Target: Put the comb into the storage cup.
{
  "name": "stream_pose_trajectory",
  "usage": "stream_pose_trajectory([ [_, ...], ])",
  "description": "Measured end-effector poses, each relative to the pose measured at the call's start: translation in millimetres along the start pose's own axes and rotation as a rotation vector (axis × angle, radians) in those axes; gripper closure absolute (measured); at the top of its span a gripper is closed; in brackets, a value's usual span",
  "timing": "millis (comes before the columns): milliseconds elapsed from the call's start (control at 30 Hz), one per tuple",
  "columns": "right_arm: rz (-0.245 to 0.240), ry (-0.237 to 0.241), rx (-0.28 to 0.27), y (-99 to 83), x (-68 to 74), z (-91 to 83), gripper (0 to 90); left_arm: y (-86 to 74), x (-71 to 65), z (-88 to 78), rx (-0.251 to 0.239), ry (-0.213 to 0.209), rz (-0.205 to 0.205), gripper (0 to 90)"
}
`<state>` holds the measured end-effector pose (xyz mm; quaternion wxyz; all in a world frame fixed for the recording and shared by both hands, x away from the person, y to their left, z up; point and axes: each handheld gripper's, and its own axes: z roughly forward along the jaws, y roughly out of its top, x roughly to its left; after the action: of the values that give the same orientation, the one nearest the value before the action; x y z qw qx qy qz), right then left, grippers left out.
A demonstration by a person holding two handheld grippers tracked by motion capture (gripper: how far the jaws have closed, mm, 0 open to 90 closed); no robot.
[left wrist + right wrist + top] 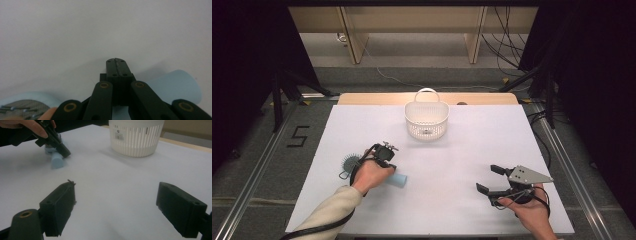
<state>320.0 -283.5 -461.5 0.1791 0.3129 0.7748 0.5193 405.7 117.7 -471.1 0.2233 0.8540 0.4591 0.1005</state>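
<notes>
One pale blue hairbrush with a round bristled head and a thick cylindrical handle (398, 179) lies on the table at about eight o'clock from centre, its head toward nine o'clock and its handle end toward three. I count one white slotted plastic basket with a loop handle (427, 119), standing upright at twelve o'clock near the far edge, well apart from the brush.

Two grippers are in my hands. My left gripper (116, 67) sits just above the brush; in the left gripper view its jaws are pressed flat together with nothing between them, the blue handle showing at lower right and the bristles at lower left. My right gripper (492, 179) rests at four o'clock, its jaws spread wide and holding nothing, pointing toward nine o'clock across bare table.

The surface is one white matte tabletop (452, 150) with a strip of light wood along its far edge. Around it I see grey floor, a "5" marked at nine o'clock, black stands, trailing cables and pale wooden furniture beyond.
</notes>
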Motion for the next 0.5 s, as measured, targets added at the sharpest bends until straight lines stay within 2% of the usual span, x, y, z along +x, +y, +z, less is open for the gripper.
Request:
stream_pose_trajectory([
  [167,-0.001,-0.001,0.001,0.1,0.4,0.0,16.6,-16.6,-6.6,-8.1,0.001,-0.003,0.053,90.0],
  [500,-0.003,-0.001,0.002,0.1,0.7,0.2,16.6,-40.9,-7.6,-21.8,0.024,-0.027,0.078,90.0],
])
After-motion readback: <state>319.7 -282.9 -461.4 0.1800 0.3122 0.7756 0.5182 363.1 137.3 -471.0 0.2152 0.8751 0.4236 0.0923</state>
